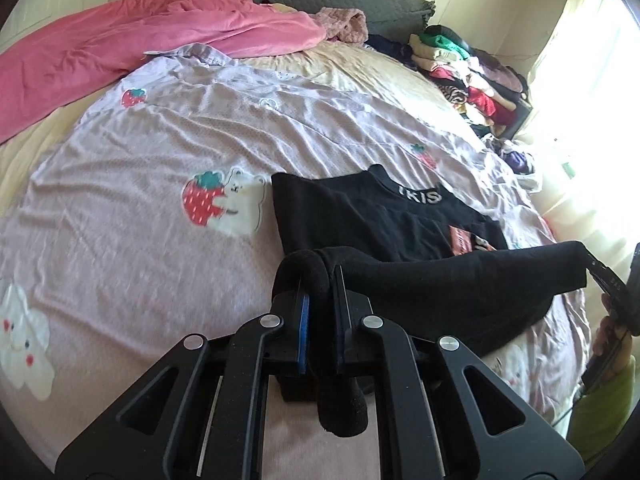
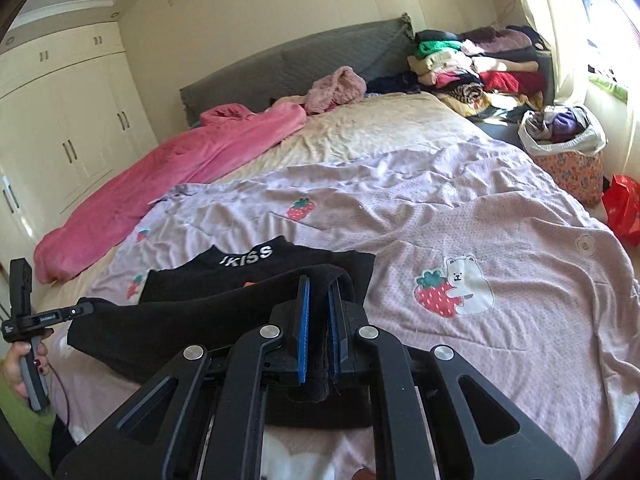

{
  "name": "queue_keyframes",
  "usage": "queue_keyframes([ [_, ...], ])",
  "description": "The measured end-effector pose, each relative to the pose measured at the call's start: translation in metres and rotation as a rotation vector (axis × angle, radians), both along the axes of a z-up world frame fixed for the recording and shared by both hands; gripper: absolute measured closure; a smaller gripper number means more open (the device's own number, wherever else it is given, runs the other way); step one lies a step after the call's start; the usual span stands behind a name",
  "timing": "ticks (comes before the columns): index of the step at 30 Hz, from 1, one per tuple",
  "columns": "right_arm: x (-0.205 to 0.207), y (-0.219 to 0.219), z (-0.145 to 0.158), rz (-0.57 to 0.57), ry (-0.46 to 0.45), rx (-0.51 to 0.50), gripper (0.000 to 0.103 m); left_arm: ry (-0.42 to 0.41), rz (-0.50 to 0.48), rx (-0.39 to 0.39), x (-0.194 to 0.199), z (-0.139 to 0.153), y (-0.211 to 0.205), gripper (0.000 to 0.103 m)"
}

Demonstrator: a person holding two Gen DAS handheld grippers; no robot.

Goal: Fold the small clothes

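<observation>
Black garment (image 1: 384, 216) pinched by both claws over lilac strawberry bedspread (image 1: 160, 140), wardrobe (image 2: 72, 128) beyond.

Your black top (image 1: 384, 220), white lettering across its collar and a red patch on the chest, lies partly flat on the lilac strawberry-print bedspread (image 1: 140, 248). Its near hem is lifted off the bed and stretched into a taut band, with the collar end still resting on the cover.
</observation>
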State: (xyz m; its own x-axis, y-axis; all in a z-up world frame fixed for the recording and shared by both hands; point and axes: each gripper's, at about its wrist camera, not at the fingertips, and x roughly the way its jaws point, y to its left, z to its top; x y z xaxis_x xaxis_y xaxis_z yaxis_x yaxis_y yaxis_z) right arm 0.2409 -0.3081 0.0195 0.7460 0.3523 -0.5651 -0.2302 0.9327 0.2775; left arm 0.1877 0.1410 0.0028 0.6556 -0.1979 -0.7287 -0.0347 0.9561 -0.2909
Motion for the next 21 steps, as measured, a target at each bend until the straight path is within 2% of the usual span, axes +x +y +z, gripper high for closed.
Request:
queue_keyframes([
  [8, 0.033, 0.003, -0.032, -0.05, 0.086, -0.021, 0.095, 0.018, 0.007, 0.11, 0.029, -0.018, -0.012, 0.099],
  [14, 0.041, 0.006, -0.054, -0.074, 0.139, -0.038, 0.092, 0.02, 0.013, 0.101, 0.032, -0.03, -0.006, 0.097],
  [15, 0.04, 0.006, -0.056, -0.077, 0.144, -0.041, 0.089, 0.012, 0.012, 0.096, 0.03, -0.029, -0.005, 0.097],
  [16, 0.039, 0.006, -0.056, -0.077, 0.148, -0.043, 0.084, 0.002, 0.008, 0.096, 0.029, -0.029, -0.005, 0.094],
  [17, 0.037, 0.007, -0.056, -0.079, 0.146, -0.044, 0.072, -0.006, 0.006, 0.094, 0.027, -0.028, -0.005, 0.089],
  [18, 0.034, 0.007, -0.055, -0.08, 0.138, -0.044, 0.064, -0.012, 0.001, 0.088, 0.025, -0.027, -0.006, 0.085],
  [20, 0.029, 0.007, -0.051, -0.082, 0.125, -0.051, 0.063, -0.034, 0.015, 0.085, 0.018, -0.022, -0.005, 0.059],
  [21, 0.025, 0.008, -0.048, -0.08, 0.118, -0.051, 0.063, -0.051, 0.023, 0.082, 0.013, -0.018, -0.003, 0.059],
])
